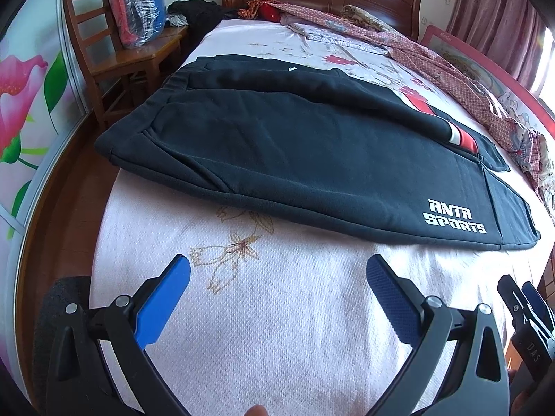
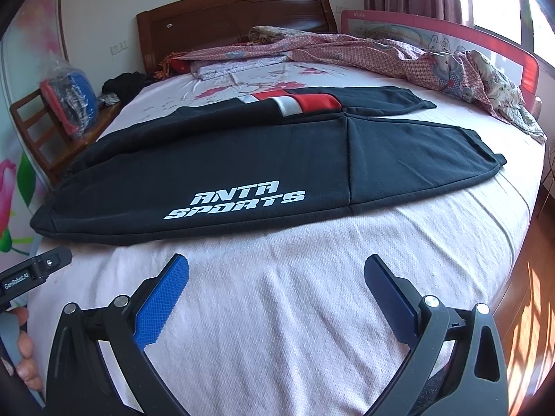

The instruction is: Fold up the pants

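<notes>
Left wrist view: pants (image 1: 277, 138) ahead, long axis crosswise; left gripper (image 1: 277, 270), right gripper (image 2: 276, 270) both spread wide, empty, equally near.

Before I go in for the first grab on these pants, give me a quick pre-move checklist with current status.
1. Left gripper open and empty: ok.
2. Right gripper open and empty: ok.
3. Pants lying spread on the bed, both legs visible: ok.
4. Pants fully flat: not ok, the far leg is partly overlapped near the red stripe.
5. Bare sheet between grippers and near hem: ok.
6. Crumpled blanket apart from the pants: ok.
</notes>
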The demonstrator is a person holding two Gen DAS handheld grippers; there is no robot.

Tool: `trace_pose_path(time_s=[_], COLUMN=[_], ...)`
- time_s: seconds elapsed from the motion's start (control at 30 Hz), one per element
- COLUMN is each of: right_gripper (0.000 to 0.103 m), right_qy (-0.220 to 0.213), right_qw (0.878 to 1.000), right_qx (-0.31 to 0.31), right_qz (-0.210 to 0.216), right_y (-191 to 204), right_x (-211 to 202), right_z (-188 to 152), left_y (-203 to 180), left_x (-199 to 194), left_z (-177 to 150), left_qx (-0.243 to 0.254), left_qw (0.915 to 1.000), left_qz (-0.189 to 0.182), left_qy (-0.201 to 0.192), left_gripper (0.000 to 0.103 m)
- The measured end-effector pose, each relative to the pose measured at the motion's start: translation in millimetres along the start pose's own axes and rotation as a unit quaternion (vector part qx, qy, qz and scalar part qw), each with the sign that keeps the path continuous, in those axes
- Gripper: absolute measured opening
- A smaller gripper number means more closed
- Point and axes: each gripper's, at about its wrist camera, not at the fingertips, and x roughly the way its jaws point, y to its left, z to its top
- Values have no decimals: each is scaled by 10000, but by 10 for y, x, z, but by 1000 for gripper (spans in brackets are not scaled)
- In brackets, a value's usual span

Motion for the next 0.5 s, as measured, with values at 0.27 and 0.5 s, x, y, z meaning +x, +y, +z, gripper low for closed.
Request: trace_pose_path(time_s=[0.27,0.5], right_gripper=[100,100], right_qy=[164,210], right_qw=[9997,9995], right_qx=[153,223], right_qz=[34,61], right_y=[-41,-71], right_x=[95,147], right_z=[-1,16], left_y=[408,456], left_x=[235,252], left_z=[225,326], left_qx=[-1635,-1522], left_qw=[9735,9825], left_qz=[-1455,-1015], left_qy=[657,339], left_gripper=[101,101])
